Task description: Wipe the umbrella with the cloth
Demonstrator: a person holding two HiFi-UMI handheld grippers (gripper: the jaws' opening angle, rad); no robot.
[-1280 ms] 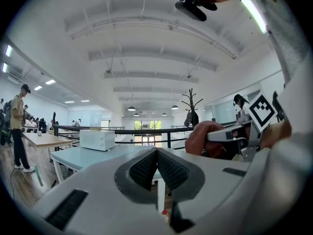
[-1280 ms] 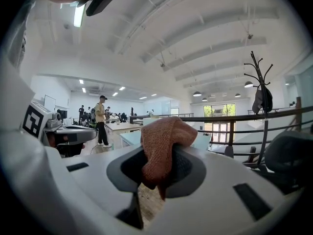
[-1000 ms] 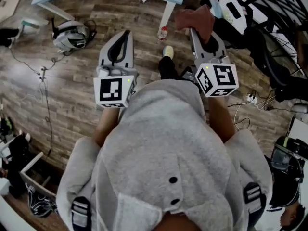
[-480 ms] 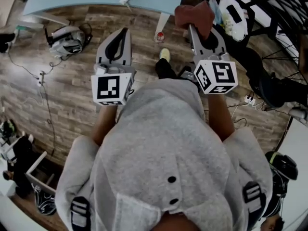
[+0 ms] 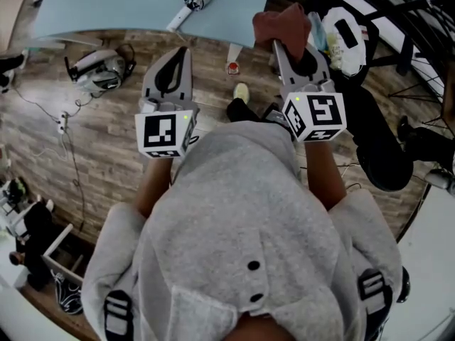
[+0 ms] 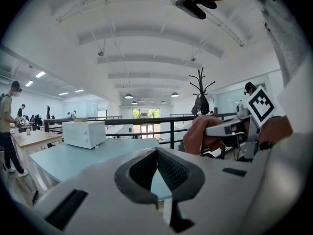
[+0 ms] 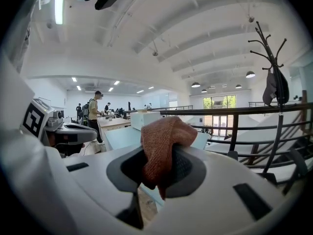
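Indoors, wood floor (image 5: 92, 141), blue table (image 5: 106, 6), L tongs (image 5: 183, 52) closed empty, R tongs (image 5: 279, 45) pinching cloth (image 5: 283, 24).

The cloth (image 7: 165, 131) is a rust-brown, coarse, nubbly weave with a matt look. The left gripper (image 6: 157, 152) and right gripper (image 7: 161, 155) have smooth, matt, pale-grey plastic shells, and their jaws carry dark, finely ribbed pads. The floor (image 5: 92, 141) is matt wood-grain planking. The far surface (image 5: 121, 9) is smooth and pale blue. The person's hoodie (image 5: 242, 212) is soft grey fleece. The railing (image 7: 234, 112) looks like dark painted metal.
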